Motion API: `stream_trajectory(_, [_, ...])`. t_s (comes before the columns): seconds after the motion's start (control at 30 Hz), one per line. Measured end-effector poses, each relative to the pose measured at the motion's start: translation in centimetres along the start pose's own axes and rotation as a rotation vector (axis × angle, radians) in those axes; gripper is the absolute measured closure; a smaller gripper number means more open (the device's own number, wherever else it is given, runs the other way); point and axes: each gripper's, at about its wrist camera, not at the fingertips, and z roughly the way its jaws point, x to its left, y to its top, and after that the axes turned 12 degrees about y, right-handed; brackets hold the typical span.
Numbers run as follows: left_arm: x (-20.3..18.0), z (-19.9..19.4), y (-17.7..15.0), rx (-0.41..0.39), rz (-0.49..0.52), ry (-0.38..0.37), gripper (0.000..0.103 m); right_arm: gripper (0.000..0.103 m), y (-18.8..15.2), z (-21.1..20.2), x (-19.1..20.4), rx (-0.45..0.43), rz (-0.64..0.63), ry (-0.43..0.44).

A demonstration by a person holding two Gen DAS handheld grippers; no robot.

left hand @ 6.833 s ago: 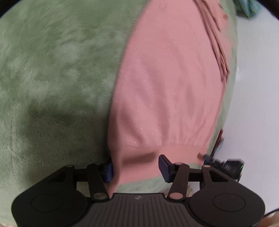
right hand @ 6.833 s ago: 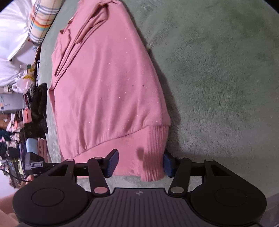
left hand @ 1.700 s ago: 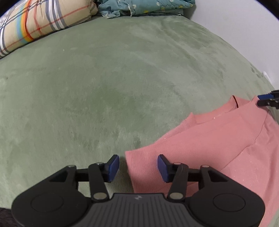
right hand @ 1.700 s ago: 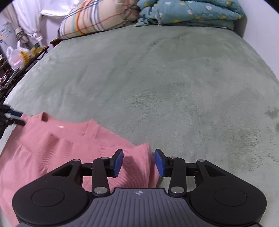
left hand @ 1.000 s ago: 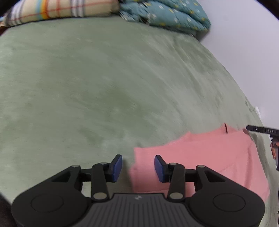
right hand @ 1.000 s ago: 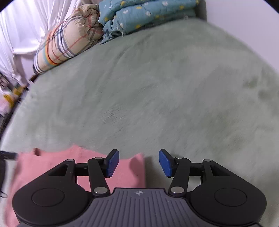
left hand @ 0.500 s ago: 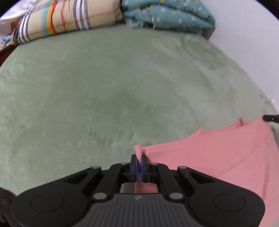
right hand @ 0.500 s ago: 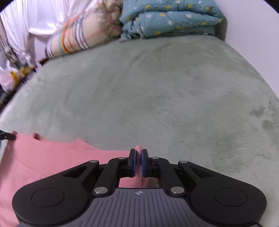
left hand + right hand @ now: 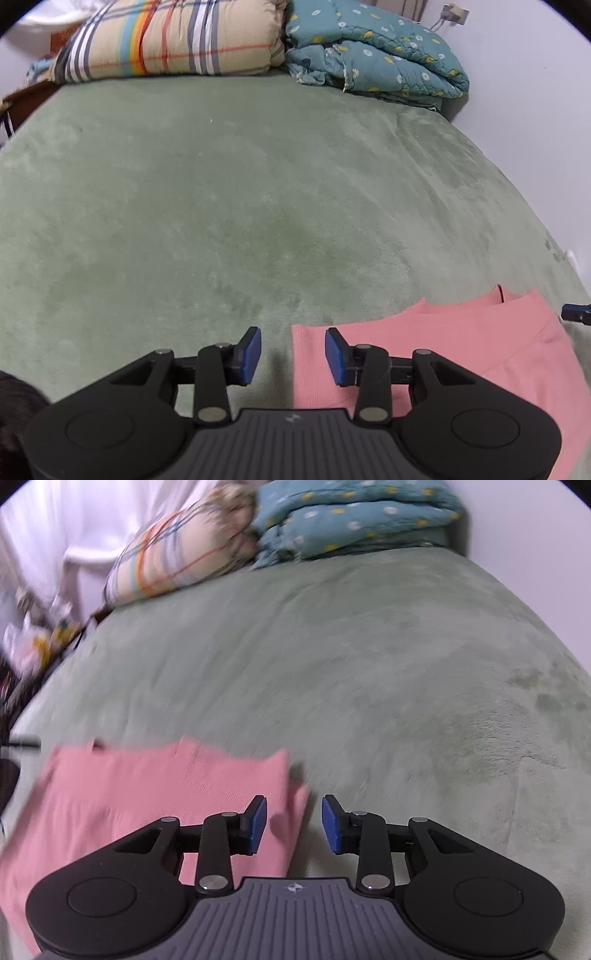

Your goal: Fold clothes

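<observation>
Having just been opening, the left gripper (image 9: 292, 356) and right gripper (image 9: 293, 824) stand spread, pinching nothing, over the near corners of the pink sweater (image 9: 443, 343) folded on the green blanket (image 9: 258, 192). A pad dragging away could snag and undo the fold.

I can read no words or numbers anywhere; my grippers' ribbed grey housings carry only small emblems.

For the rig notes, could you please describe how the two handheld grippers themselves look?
The left gripper and right gripper look identical: matte black bodies with two round lobes, a grey ribbed centre panel bearing a small pale logo, black linkage arms with silver pivot pins, and flat blue pads on the fingers. No cables show.
</observation>
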Motion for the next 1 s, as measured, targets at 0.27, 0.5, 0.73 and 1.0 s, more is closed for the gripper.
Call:
stream_trajectory(0.27, [-5.9,2.1,-0.5,0.013,0.088,-0.119,0.066,0.071,0.7,3.2,3.7,0.004,-0.064,0.134])
stream_trajectory(0.5, [-3.0,3.9,-1.2,0.079,0.009,-0.083,0.086,0.103,-0.2,3.8,0.6,0.043,-0.003,0.024])
stream_trajectory(0.73, [3.5,-3.3,-4.5,0.006,-0.277,-0.100,0.058,0.050,-4.2,-5.8,0.4,-0.218,0.370,0.149])
stream_trajectory(1.0, [5.6,-9.7,-18.6,0.002,-0.782,-0.399,0.046,0.047,-16.9,-11.7,4.2,-0.409,0.817,0.247])
